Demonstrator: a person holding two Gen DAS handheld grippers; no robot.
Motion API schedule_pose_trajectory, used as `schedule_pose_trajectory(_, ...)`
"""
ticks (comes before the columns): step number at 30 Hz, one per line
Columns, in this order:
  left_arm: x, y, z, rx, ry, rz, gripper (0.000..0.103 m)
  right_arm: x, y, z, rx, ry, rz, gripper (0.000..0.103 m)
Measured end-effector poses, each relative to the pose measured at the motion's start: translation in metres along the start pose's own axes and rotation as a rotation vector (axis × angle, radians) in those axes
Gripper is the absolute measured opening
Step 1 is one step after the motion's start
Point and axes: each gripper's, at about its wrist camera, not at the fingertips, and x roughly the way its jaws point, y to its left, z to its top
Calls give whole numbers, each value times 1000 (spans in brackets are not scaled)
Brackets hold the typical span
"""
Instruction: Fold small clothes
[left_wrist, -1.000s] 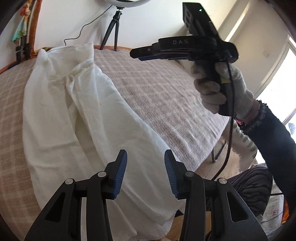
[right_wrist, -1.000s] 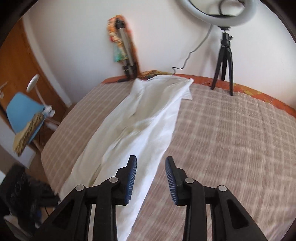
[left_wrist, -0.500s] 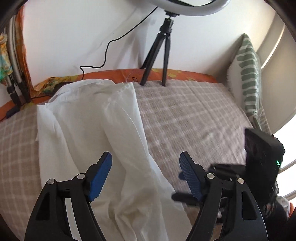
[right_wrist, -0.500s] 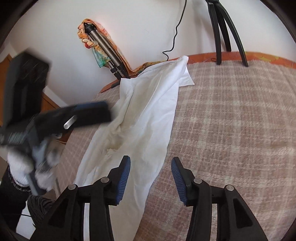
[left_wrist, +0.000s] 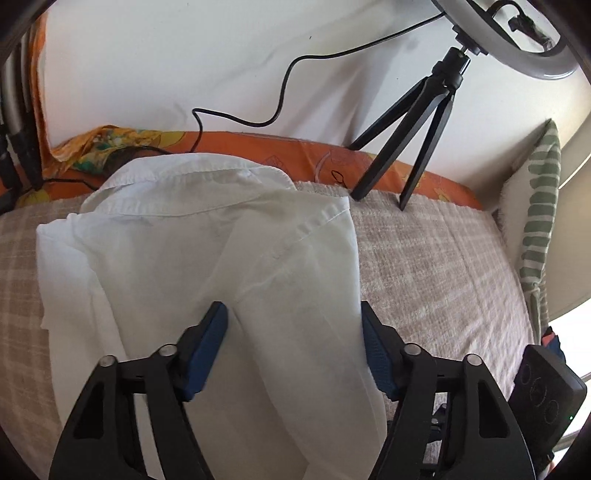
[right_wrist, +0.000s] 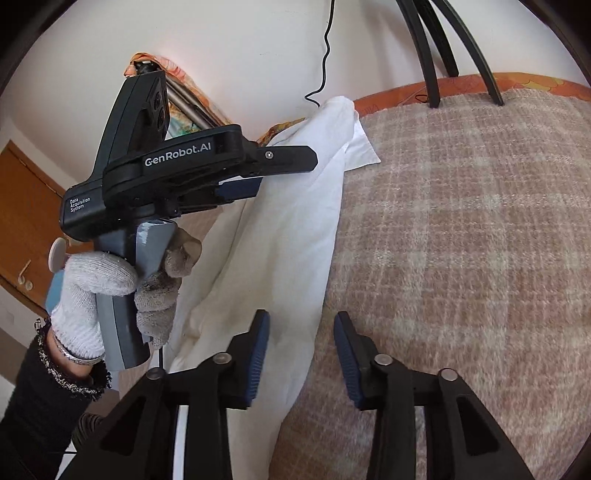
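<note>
A: Fig. legend, L side. What does the left gripper (left_wrist: 291, 341) show?

B: Jaws spread wide, blue pads (left_wrist: 207, 343) well apart, nothing clamped. A raised fold of the white shirt (left_wrist: 207, 236) sits between the fingers; whether cloth touches the pads can't be told.

A: And the R side?

B: Right gripper (right_wrist: 301, 354) also spread, narrower gap, holding nothing. It hovers over the shirt's long edge where cloth meets the checked blanket (right_wrist: 461, 221).

A: Where does the shirt lie overall?

B: Stretched along the bed, collar end at the far side near the orange sheet (left_wrist: 295, 151) and the tripod (left_wrist: 417, 136) (ring-light stand, legs on the blanket). In the right wrist view the gloved left hand (right_wrist: 118, 291) grips the L device's handle above the shirt's left part.
</note>
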Motion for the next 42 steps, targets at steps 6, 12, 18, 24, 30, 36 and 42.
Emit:
schedule_pose_trajectory(6,-8,-2,3,2,-26,-82,12,7,7,2,-14,-17,-3,0)
schedule_pose_trajectory(12,-3,8,13,40,-60,-84,10,-12,-22,-6,116,-96,9,0)
schedule_pose_trajectory(18,11,26,12,-12,-44,-49,10,-27,-32,-4,145,-167,-17,27)
schedule_pose_trajectory(24,15,21,22,-27,-46,-57,23,-13,-12,-2,56,-76,2,3)
schedule_pose_trajectory(30,8,16,38,26,-156,25,23,-19,-4,-8,40,-124,-124,0)
schedule_pose_trajectory(36,-8,26,43,-30,-148,28,20,-26,-1,-9,24,-139,-154,6)
schedule_pose_trajectory(42,-95,14,22,45,-220,-2,23,-58,30,-20,-58,-145,-96,24)
